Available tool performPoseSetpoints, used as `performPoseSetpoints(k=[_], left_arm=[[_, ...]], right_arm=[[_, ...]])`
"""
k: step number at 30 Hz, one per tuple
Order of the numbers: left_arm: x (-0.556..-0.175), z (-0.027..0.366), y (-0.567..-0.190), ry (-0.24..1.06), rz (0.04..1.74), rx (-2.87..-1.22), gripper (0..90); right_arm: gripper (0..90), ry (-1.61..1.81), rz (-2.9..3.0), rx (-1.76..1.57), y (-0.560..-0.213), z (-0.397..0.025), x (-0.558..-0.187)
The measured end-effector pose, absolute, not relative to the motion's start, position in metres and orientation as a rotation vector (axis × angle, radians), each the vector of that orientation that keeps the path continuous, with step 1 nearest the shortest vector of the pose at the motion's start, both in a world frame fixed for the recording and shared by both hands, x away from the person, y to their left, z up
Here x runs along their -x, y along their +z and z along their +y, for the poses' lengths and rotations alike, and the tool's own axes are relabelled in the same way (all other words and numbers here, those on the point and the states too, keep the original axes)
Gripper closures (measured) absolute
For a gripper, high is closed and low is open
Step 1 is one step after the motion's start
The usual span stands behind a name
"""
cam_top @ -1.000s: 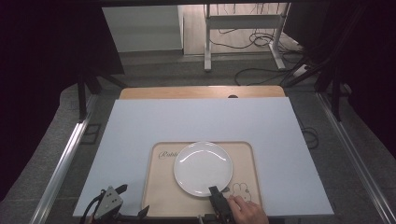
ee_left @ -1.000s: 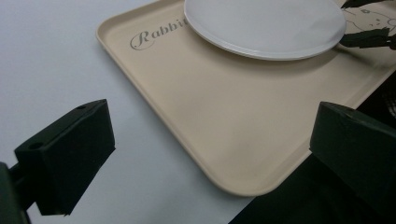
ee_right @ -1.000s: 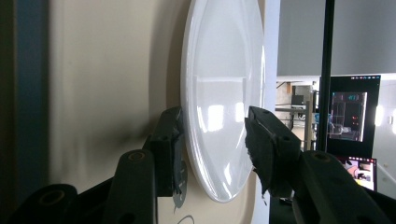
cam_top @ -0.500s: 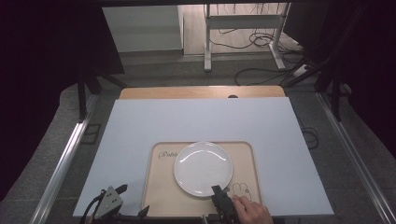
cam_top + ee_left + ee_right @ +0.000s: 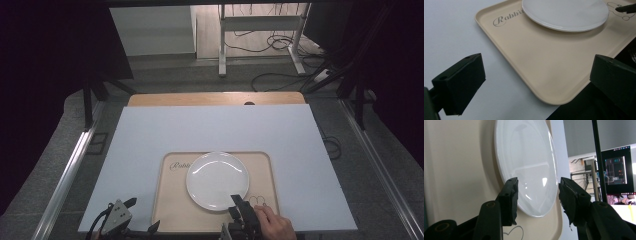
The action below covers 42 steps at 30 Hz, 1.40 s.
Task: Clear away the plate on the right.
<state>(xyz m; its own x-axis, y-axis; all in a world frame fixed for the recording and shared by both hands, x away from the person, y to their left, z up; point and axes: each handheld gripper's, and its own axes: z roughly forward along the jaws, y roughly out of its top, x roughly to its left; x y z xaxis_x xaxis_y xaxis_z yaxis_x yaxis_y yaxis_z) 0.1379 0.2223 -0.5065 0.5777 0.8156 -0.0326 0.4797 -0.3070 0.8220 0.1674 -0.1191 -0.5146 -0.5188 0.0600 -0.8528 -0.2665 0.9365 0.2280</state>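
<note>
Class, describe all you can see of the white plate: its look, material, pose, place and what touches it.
The white plate is round, plain and glossy, with a shallow rim; it looks like glazed ceramic. It is empty, and it lies flat on the beige tray, toward the tray's right side, covering part of its printed lettering. The right gripper is at its near edge with jaws open either side of the rim, one above and one below; whether they touch the plate cannot be told.
</note>
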Motion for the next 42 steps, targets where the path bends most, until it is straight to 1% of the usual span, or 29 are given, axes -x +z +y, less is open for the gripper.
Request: performPoseSetpoints(k=[26,42], left_arm=[[-0.138,0.222,-0.506,0.502,1.037,-1.962,0.0],[-0.138,0.223,-0.507,0.503,1.038,-1.963,0.0]], right_arm=[[39.3,0.547,2.150,-0.059,-0.503,-0.140,-0.183],[28.3,0.648,2.194,-0.182,-0.497,-0.151,-0.191]])
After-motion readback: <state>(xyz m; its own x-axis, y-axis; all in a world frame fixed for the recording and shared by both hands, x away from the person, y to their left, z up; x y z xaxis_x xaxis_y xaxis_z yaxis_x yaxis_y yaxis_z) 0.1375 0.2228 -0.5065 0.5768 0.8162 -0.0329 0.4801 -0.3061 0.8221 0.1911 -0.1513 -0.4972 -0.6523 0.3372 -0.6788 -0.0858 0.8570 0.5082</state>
